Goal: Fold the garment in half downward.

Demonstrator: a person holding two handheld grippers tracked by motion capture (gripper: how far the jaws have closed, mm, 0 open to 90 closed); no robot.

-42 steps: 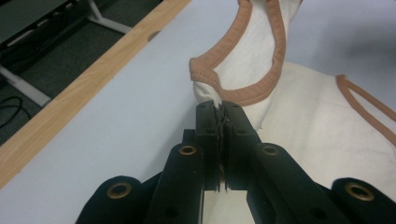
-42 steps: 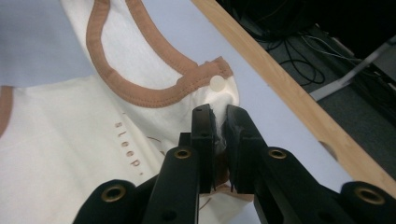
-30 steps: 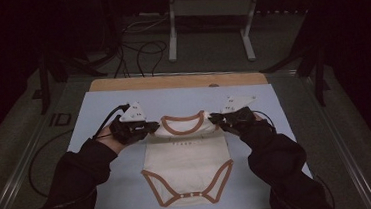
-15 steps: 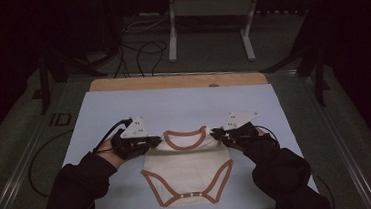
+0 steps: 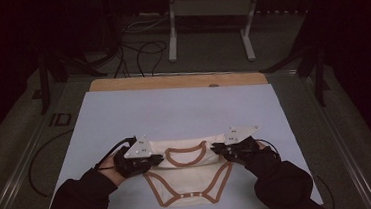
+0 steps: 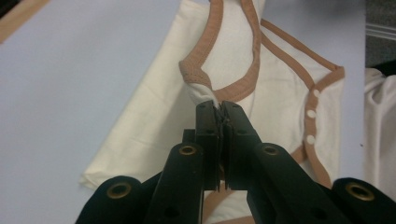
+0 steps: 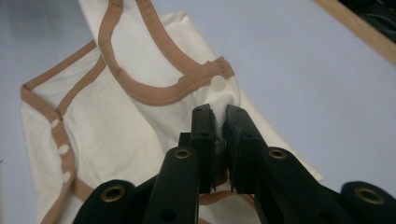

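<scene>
1. Against the earlier high view, both grippers sit lower in the frame, nearer its bottom edge, and the baby bodysuit (image 5: pixel 188 177) has come down the pale blue table cover (image 5: pixel 174 110) with them.
2. At lower left, the left gripper (image 5: pixel 159 159) is clamped on the bodysuit's shoulder cloth, beside the brown neckline trim (image 6: pixel 243 70).
3. Between the two tools the bodysuit lies flat, its snap-button crotch toward the bottom edge.
4. At lower right, the right gripper (image 5: pixel 217 149) pinches the opposite shoulder, just below a white snap (image 7: pixel 217 83).
</scene>
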